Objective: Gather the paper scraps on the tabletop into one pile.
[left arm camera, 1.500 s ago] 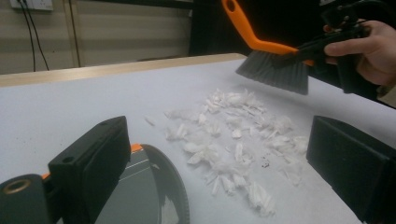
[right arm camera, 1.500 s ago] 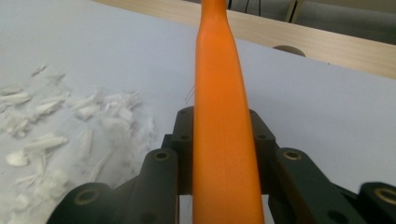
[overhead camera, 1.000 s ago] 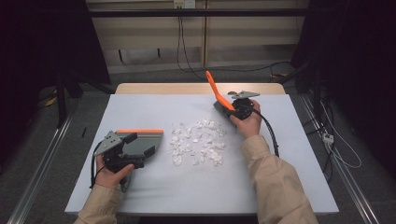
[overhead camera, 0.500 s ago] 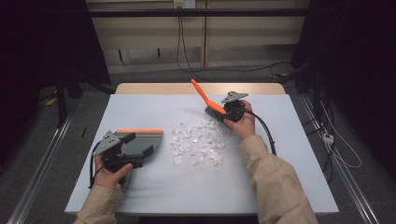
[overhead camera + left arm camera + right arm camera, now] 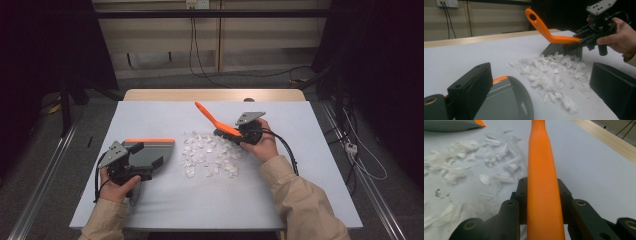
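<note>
A pile of white scraps [image 5: 210,155] lies mid-table. My right gripper [image 5: 236,134] is shut on an orange brush [image 5: 212,119]; its dark bristles [image 5: 561,50] touch the pile's far right edge and its handle slants up to the left. In the right gripper view the orange handle [image 5: 541,182] runs between the jaws of that gripper [image 5: 541,207]. A grey dustpan with an orange edge [image 5: 150,147] rests left of the pile. My left gripper [image 5: 147,154] stands open at the pan. One jaw is over the pan [image 5: 506,100]; the other is clear of it.
The pale blue table top [image 5: 150,115] has bare room behind and in front of the pile. Its wooden far edge [image 5: 215,95] borders a dark floor with cables. Metal rails run along both sides of the table.
The right gripper has carried the brush left and nearer, from the far right of the table to the pile's edge. The handle now leans lower to the left. The left gripper and dustpan stayed put.
</note>
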Demonstrator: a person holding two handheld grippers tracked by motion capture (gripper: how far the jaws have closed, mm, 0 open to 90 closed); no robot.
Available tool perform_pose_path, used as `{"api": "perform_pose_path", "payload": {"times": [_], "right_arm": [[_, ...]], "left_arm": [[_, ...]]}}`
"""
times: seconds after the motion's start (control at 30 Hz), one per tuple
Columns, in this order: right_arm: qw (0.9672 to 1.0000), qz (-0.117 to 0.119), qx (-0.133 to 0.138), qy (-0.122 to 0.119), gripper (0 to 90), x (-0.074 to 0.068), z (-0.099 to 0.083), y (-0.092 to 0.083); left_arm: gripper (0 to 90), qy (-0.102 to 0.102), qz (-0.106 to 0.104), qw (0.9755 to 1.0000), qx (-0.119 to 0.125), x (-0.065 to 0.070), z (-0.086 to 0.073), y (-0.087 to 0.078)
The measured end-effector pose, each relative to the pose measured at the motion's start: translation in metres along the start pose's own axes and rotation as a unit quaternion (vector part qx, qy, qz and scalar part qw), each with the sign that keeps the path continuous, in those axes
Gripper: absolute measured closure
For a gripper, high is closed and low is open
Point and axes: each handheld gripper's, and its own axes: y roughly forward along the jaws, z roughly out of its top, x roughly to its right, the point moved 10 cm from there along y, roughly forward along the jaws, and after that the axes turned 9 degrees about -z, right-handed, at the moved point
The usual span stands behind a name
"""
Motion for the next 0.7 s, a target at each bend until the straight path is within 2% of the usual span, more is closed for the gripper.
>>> {"api": "perform_pose_path", "payload": {"times": [0.23,0.33,0.47,0.57,0.63,0.7], "right_arm": [[0.9995,0.030,0.007,0.004,71.6,-0.015,-0.002,-0.013],[0.9996,0.022,0.015,0.005,71.6,-0.012,0.001,-0.019],[0.9989,-0.001,0.036,0.031,71.7,0.004,0.007,-0.023],[0.9979,-0.015,0.041,0.047,71.6,0.016,0.007,-0.021],[0.9977,-0.024,0.034,0.053,71.6,0.023,0.004,-0.016],[0.9980,-0.036,0.024,0.047,71.6,0.027,-0.001,-0.011]], "left_arm": [[4.6,0.004,-0.003,1.0000,-0.006,0.001,-0.002,0.001],[4.6,0.003,-0.001,1.0000,-0.006,0.001,-0.002,0.002],[4.6,0.003,-0.001,1.0000,-0.007,0.001,-0.002,0.002],[4.6,0.003,-0.001,1.0000,-0.009,0.001,-0.003,0.002],[4.6,0.004,-0.003,1.0000,-0.009,0.001,-0.003,0.003],[4.6,0.003,-0.002,1.0000,-0.008,0.001,-0.003,0.003]]}}
